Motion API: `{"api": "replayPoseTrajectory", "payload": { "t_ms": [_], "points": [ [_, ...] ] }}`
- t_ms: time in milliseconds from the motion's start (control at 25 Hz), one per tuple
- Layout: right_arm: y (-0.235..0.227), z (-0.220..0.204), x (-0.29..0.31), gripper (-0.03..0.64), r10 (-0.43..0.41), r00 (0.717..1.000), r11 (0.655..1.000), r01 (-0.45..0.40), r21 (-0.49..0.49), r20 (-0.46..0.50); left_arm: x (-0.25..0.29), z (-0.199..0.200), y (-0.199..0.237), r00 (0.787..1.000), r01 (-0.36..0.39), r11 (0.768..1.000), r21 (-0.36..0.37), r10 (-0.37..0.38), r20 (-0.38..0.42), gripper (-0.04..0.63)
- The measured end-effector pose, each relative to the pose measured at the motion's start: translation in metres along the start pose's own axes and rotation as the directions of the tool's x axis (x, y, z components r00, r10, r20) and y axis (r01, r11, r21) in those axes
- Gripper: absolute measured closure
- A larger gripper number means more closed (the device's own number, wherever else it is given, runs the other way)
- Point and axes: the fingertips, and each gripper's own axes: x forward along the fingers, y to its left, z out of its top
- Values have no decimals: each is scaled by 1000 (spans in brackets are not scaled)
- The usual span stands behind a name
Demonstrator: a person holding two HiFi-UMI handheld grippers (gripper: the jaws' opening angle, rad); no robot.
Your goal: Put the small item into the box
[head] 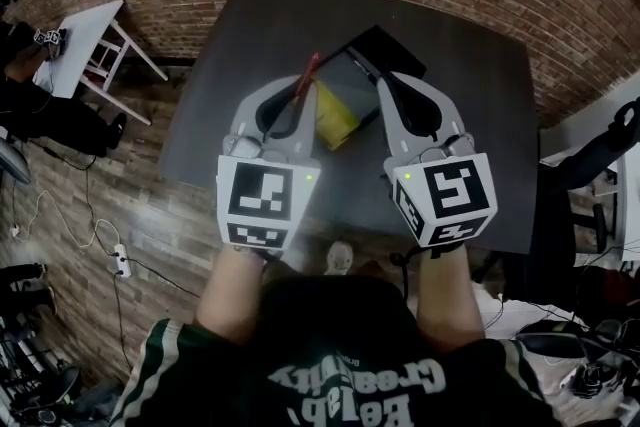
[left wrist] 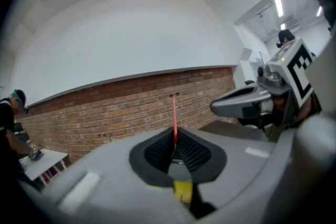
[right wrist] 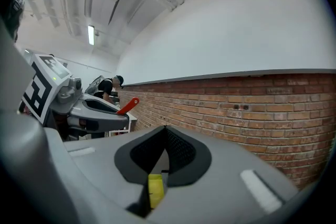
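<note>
In the head view both grippers are held side by side over a dark table [head: 480, 115]. My left gripper [head: 298, 93] is shut on a thin red stick-like item [head: 308, 73], which pokes out past its tips. In the left gripper view the red item [left wrist: 174, 118] stands up from between the closed pads. A black box [head: 372, 50] with a yellow part [head: 335, 115] beside it lies on the table between the two grippers. My right gripper [head: 392, 83] is to the right of it, and in the right gripper view its pads [right wrist: 173, 152] meet with nothing between them.
A small white table [head: 85, 40] stands on the brick floor at the left. Cables and a power strip [head: 122, 262] lie lower left. Dark equipment [head: 590, 165] sits at the right. A brick wall [right wrist: 252, 113] lies ahead, with a person [left wrist: 10, 113] at the far left.
</note>
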Motion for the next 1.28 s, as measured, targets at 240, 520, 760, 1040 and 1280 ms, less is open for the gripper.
{"api": "replayPoseTrajectory", "payload": {
  "t_ms": [240, 520, 760, 1040, 1280],
  "points": [
    [-12, -6, 8, 611, 20, 1000, 1000, -20, 3, -3, 17, -3, -1, 1000, -13, 1000, -4, 12, -16, 581],
    [-20, -8, 14, 611, 31, 1000, 999, -31, 8, -3, 27, -1, -1, 1000, -14, 1000, -5, 14, -19, 581],
    [-24, -9, 18, 611, 39, 999, 999, -39, 8, -2, 33, -1, 0, 1000, -15, 1000, -2, 15, -21, 581],
    [-25, -11, 23, 611, 50, 999, 999, -50, 14, -2, 37, -2, 3, 999, -18, 1000, 1, 18, -30, 581],
    [-22, -11, 26, 611, 54, 999, 998, -54, 16, -1, 35, -4, 4, 999, -18, 1000, -3, 17, -31, 581]
  ]
}}
